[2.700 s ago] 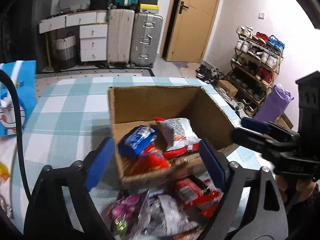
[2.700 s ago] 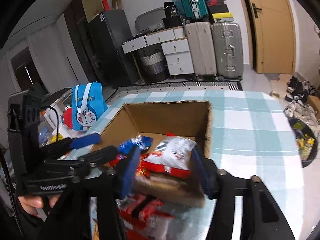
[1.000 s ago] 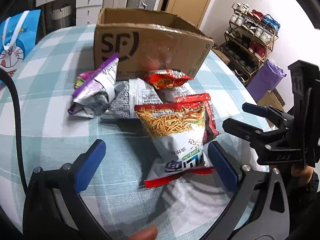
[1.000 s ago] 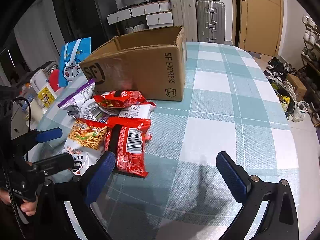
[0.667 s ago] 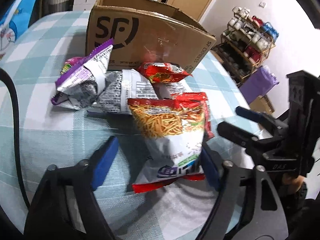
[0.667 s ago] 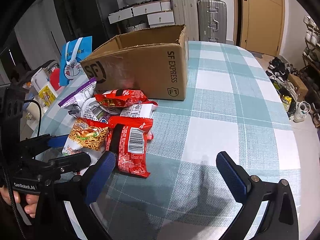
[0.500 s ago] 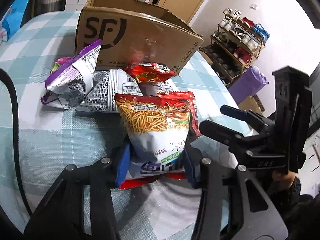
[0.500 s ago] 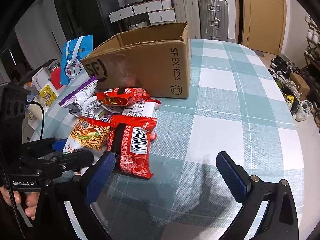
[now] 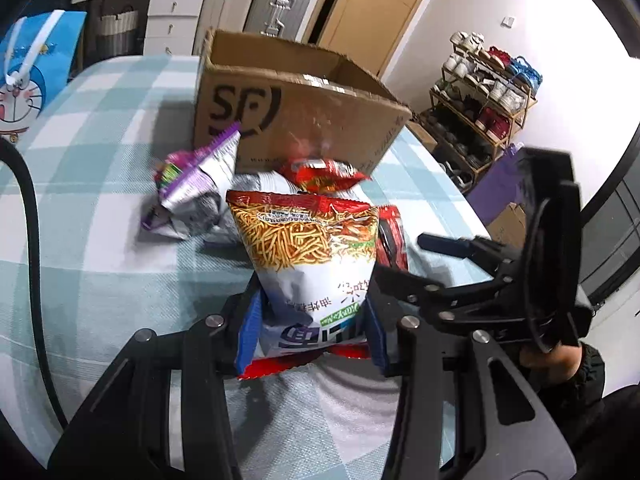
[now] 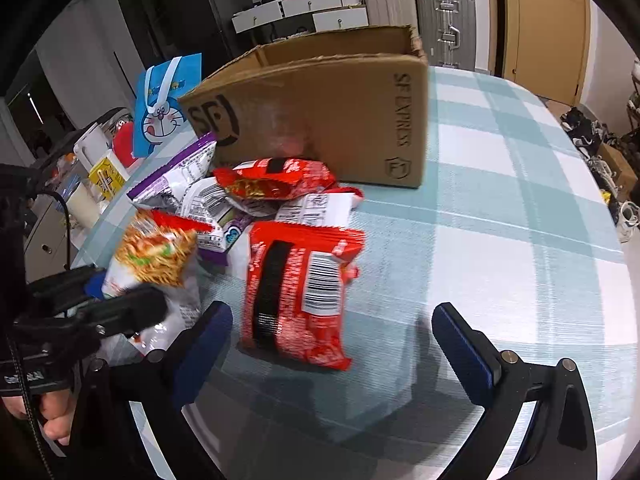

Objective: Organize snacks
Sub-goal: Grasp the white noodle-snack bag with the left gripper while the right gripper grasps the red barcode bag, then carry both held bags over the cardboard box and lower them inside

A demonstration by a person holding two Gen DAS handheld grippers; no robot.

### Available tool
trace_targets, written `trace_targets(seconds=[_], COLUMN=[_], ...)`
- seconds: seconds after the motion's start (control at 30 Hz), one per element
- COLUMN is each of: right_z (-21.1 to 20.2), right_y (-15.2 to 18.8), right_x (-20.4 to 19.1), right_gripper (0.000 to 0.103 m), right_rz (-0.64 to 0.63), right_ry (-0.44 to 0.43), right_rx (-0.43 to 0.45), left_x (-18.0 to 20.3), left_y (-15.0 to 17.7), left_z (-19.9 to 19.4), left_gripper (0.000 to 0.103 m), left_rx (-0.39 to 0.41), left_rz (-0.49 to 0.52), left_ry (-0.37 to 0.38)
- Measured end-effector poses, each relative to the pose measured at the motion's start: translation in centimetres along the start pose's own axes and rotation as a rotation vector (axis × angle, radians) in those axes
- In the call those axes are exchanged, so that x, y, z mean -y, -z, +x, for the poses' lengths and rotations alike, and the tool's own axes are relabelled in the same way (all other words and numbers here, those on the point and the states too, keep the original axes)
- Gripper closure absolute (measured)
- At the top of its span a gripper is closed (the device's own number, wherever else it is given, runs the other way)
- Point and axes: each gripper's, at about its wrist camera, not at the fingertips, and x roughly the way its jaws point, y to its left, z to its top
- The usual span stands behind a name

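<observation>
My left gripper (image 9: 312, 332) is shut on the lower end of a noodle snack bag (image 9: 312, 264), white with an orange noodle picture, which stands tilted up off the cloth. From the right wrist view the same bag (image 10: 156, 256) sits at the left in the left gripper (image 10: 116, 300). My right gripper (image 10: 334, 340) stands open just above a red packet with a barcode (image 10: 300, 288), touching nothing. Behind lie a purple-edged silver bag (image 10: 176, 176), a small red bag (image 10: 272, 180) and a white packet (image 10: 316, 208), all against the open cardboard box (image 10: 328, 120).
A teal and white checked cloth covers the table (image 10: 500, 200), with bare cloth to the right of the snacks. A blue cartoon bag (image 10: 164, 108) and cups stand at the left edge. Beyond the table are suitcases (image 9: 276, 4) and a shoe rack (image 9: 488, 92).
The left gripper's jaws closed from wide open onto the noodle snack bag, and the bag now tilts up. The right gripper came nearer to the red packet.
</observation>
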Motion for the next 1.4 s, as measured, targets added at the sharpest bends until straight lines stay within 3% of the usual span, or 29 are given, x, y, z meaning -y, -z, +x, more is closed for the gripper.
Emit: trace_targets(seconds=[0.07, 0.2, 0.33, 0.47, 0.53, 0.97, 1.4], right_z=[0.4, 0.8, 0.6, -0.1, -0.8, -4.2, -7.8], right_y=[-0.1, -0.2, -0.1, 0.3, 0.6, 0.5, -3.0], right_x=[-0.4, -1.2, -1.4, -1.4, -1.1, -0.6, 0.0], right_gripper=[0.018, 0.028, 0.05, 0.058, 0.059, 0.061, 0.061], right_rz=[0.002, -0.02, -0.024, -0.031, -0.016, -0.013, -0.001], right_ry=[-0.008, 0.004, -0.024, -0.064, -0.102, -0.133, -0.123], right_rx=[-0.005, -0.014, -0.019, 0.003, 0.025, 0.138, 0.266], left_x=[-0.3, -1.0, -1.4, -1.5, -1.4, -1.1, -0.2], left_y=[-0.2, -0.4, -0.6, -0.7, -0.7, -2.1, -6.4], left_z=[-0.4, -1.4, -1.8, -2.0, -2.1, -3.3, -5.4], left_gripper=[0.062, 0.062, 0.062, 0.062, 0.062, 0.062, 0.062], left_rx=[0.009, 0.021, 0.026, 0.035, 0.038, 0.084, 0.172], left_rz=[-0.006, -0.013, -0.02, -0.028, -0.027, -0.016, 0.008], left_ry=[-0.005, -0.009, -0.013, -0.014, -0.019, -0.039, -0.044])
